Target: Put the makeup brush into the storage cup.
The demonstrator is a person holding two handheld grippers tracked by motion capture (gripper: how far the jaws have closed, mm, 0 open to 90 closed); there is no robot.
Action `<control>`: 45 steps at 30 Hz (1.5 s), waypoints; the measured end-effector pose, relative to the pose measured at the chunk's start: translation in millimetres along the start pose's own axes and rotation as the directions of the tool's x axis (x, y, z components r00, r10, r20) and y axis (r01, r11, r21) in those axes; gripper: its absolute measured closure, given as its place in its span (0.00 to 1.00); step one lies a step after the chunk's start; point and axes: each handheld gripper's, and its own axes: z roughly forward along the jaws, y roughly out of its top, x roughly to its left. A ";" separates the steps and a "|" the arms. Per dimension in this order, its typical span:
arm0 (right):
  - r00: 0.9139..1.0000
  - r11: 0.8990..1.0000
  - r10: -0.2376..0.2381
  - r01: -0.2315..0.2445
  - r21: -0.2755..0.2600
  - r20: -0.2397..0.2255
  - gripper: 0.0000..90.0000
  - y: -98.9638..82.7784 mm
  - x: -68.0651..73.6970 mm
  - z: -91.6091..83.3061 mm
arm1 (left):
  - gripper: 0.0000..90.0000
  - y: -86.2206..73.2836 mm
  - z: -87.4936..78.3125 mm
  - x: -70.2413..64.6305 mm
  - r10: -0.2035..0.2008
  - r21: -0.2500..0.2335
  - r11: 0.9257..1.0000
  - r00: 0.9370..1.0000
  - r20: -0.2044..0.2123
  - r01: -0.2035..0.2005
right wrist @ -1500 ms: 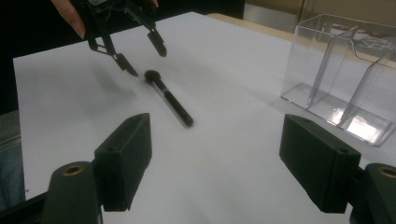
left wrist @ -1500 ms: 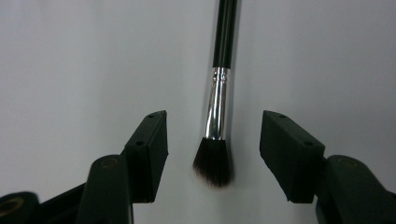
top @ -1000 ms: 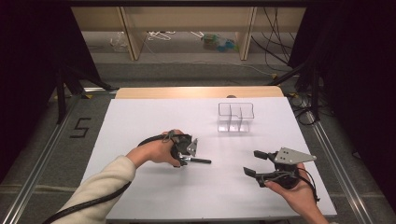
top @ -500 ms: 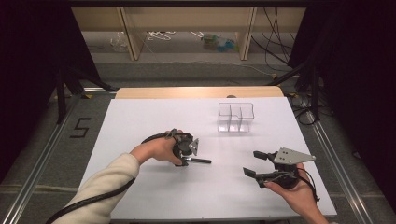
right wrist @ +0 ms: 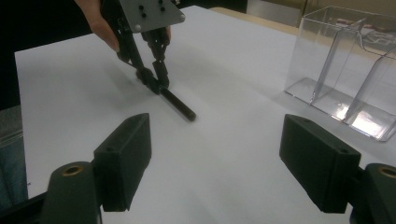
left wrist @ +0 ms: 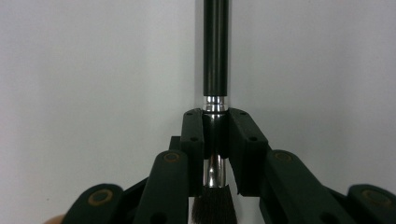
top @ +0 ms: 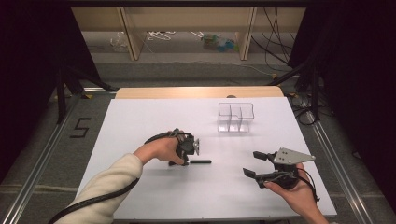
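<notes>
At six o'clock of the clear compartment box (top: 236,116), well apart from it on the white table (top: 140,116): a makeup brush (left wrist: 216,56), flat on the sheet, black handle toward three o'clock in the high view. Left gripper (top: 189,161) down on it, jaws just closed and now clamped across the shiny metal ferrule, dark bristles (left wrist: 214,207) tucked back between the gripper's arms, handle out ahead. Right gripper (top: 254,164) at four o'clock of the brush, held off the table, jaws spread wide with nothing between them, aimed toward the brush.

Probably very light, stiff along the handle, soft and easily splayed at the bristle end. Smooth lacquer and polished metal, so likely slippery and prone to swivel or roll under a narrow pinch. Best hold judged to be right here at the ferrule or just onto the handle, never on the hairs. With the long handle out in front, some droop possible on lifting; a level, slow lift advisable, and tall narrow compartments likely to need the brush turned upright first.
</notes>
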 end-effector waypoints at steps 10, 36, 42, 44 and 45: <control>1.000 1.000 -0.003 0.003 0.003 -0.001 0.29 -0.5 -0.6 0.7 | 0.85 0.7 -6.2 -4.4 0.032 0.004 0.999 0.999 -0.014 -0.032; 0.997 0.996 -0.063 0.065 0.055 -0.038 0.28 0.3 9.4 10.1 | 0.85 -9.1 -44.5 -35.7 0.012 -0.014 1.000 0.999 -0.043 -0.013; 0.996 0.996 -0.070 0.072 0.048 -0.055 0.28 1.9 11.7 14.5 | 0.85 -2.2 -50.6 -48.0 0.039 -0.014 0.999 0.998 -0.049 -0.039; 0.995 0.996 -0.075 0.078 0.044 -0.068 0.28 3.5 13.6 17.3 | 0.85 1.1 -52.4 -51.9 0.045 -0.010 0.999 0.998 -0.046 -0.045; 0.993 0.995 -0.093 0.095 0.035 -0.073 0.28 5.2 16.1 21.1 | 0.85 4.8 -54.7 -55.4 0.056 -0.009 0.998 0.997 -0.048 -0.057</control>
